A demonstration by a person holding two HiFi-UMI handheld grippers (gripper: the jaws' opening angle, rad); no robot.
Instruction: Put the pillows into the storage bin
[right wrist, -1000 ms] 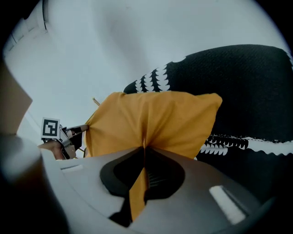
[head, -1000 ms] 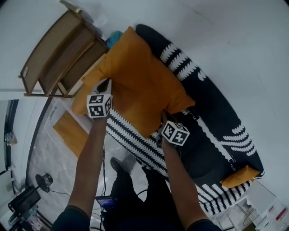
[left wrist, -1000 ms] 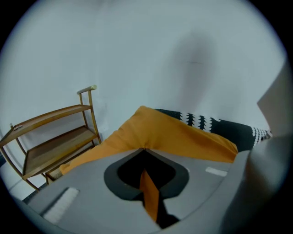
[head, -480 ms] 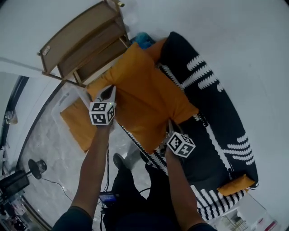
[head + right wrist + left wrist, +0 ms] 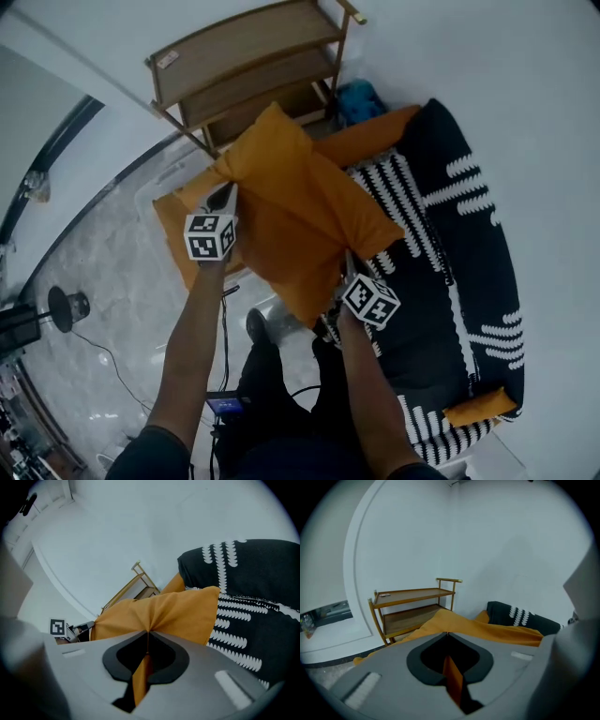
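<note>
Orange pillow (image 5: 300,220) hangs between your grippers, over the sofa (image 5: 469,234) edge. Left gripper (image 5: 224,192) and right gripper (image 5: 349,265) are each clamped tight on a pinch of its fabric. Hold both pinches level, carry it over what appears to be the clear bin (image 5: 153,190), and lower before releasing.

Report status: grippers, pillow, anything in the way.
Left gripper shut on orange pillow, right gripper shut on its other side. Pillow hangs between both, beside striped sofa. Wooden shelf just beyond.
</note>
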